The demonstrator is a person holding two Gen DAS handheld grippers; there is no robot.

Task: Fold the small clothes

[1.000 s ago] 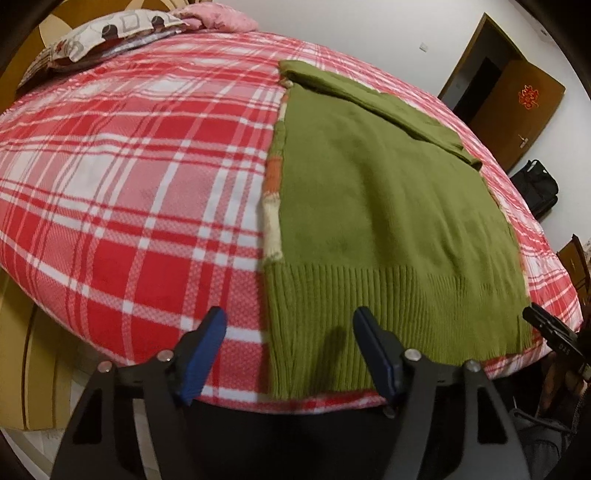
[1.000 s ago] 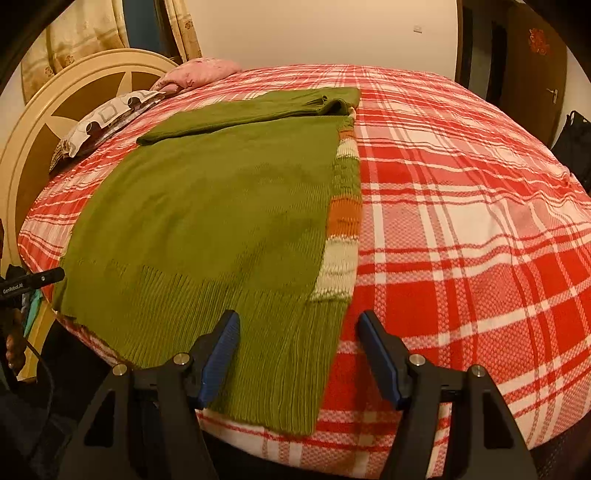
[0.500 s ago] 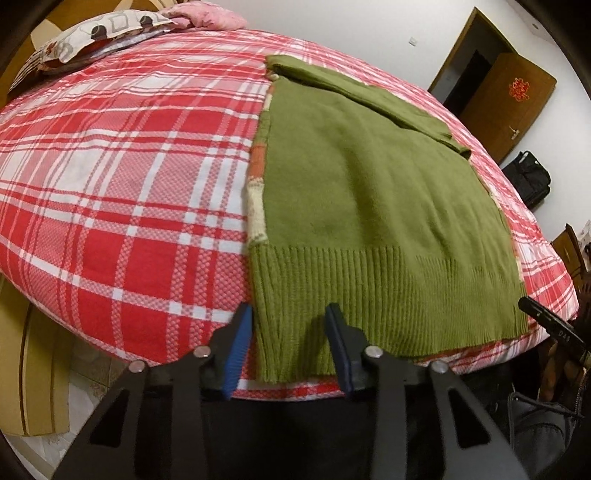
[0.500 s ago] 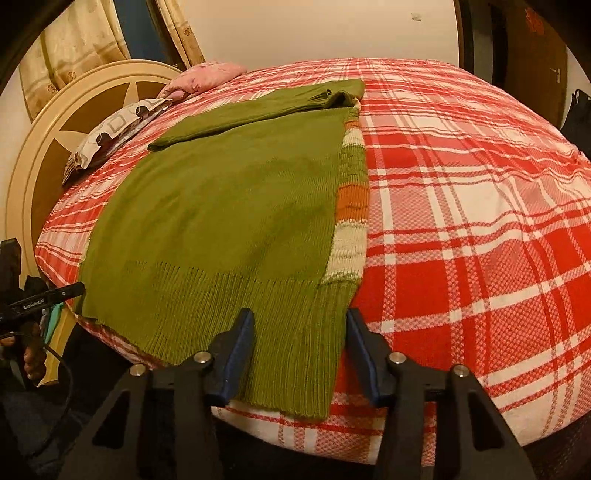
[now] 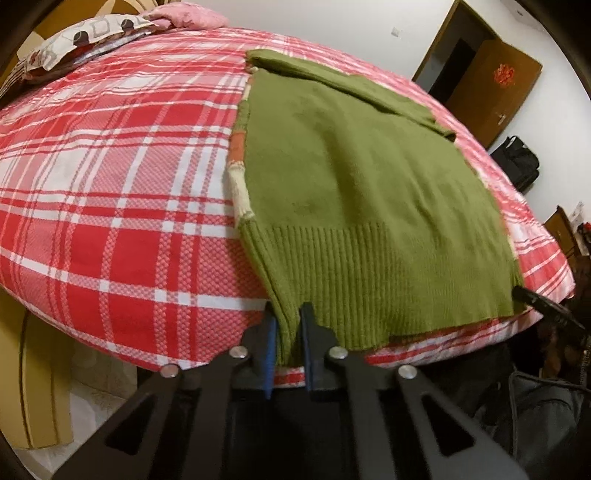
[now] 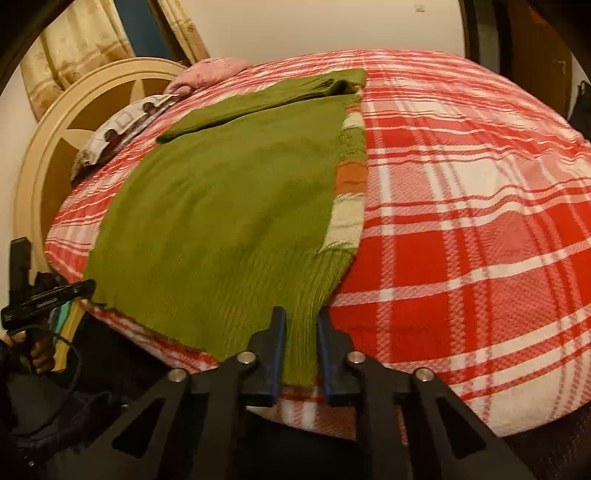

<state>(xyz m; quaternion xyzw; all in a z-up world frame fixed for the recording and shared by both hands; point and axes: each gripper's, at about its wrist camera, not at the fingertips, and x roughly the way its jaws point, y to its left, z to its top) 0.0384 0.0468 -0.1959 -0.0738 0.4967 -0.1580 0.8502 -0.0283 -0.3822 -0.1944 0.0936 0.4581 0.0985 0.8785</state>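
Observation:
A green knit sweater (image 5: 354, 177) lies flat on the red plaid bed, its ribbed hem at the near edge and a sleeve folded across the far end. My left gripper (image 5: 287, 317) is shut on the hem's left corner. In the right wrist view the sweater (image 6: 229, 206) shows the same, with a striped orange and cream panel (image 6: 351, 177) along its right edge. My right gripper (image 6: 299, 321) is shut on the hem's right corner. Each gripper also shows small in the other's view, at the hem's opposite corner.
The red plaid bedspread (image 5: 110, 177) covers a round bed with a cream headboard (image 6: 55, 147). Pillows (image 5: 85, 33) lie at the head. A brown door (image 5: 495, 85) and a black bag (image 5: 517, 162) stand beyond the bed.
Both grippers moved forward onto the hem and closed, from wide open to shut on the two hem corners. The cloth bunches slightly at each grip.

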